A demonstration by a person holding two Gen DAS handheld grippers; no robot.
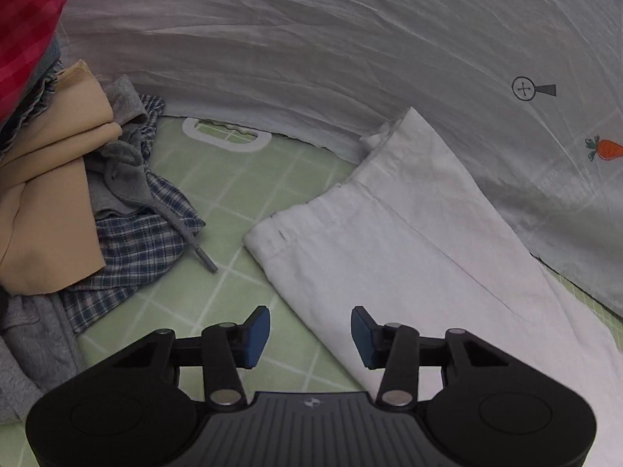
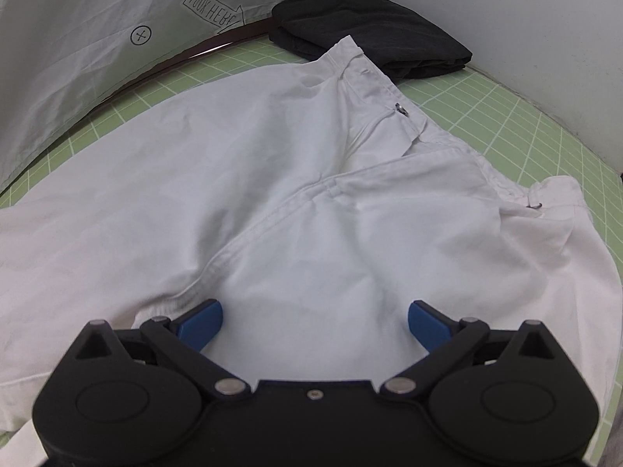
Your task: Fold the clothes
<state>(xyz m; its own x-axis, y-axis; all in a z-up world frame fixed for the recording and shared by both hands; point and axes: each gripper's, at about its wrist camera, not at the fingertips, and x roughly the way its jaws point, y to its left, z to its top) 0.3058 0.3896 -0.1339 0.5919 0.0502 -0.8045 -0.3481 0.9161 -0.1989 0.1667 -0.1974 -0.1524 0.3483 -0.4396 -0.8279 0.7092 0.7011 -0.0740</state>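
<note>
White cotton trousers (image 2: 272, 202) spread flat across the green gridded cutting mat (image 1: 218, 194), waistband toward its far edge beside a folded black garment (image 2: 370, 27) — soft, light, limp, likely to sag and slide. Best pinched at a hem or waistband, through both layers. Left gripper (image 1: 310, 336) half-spread over the leg's edge, empty — right gripper (image 2: 315, 325) wide apart above the seat, empty.
</note>
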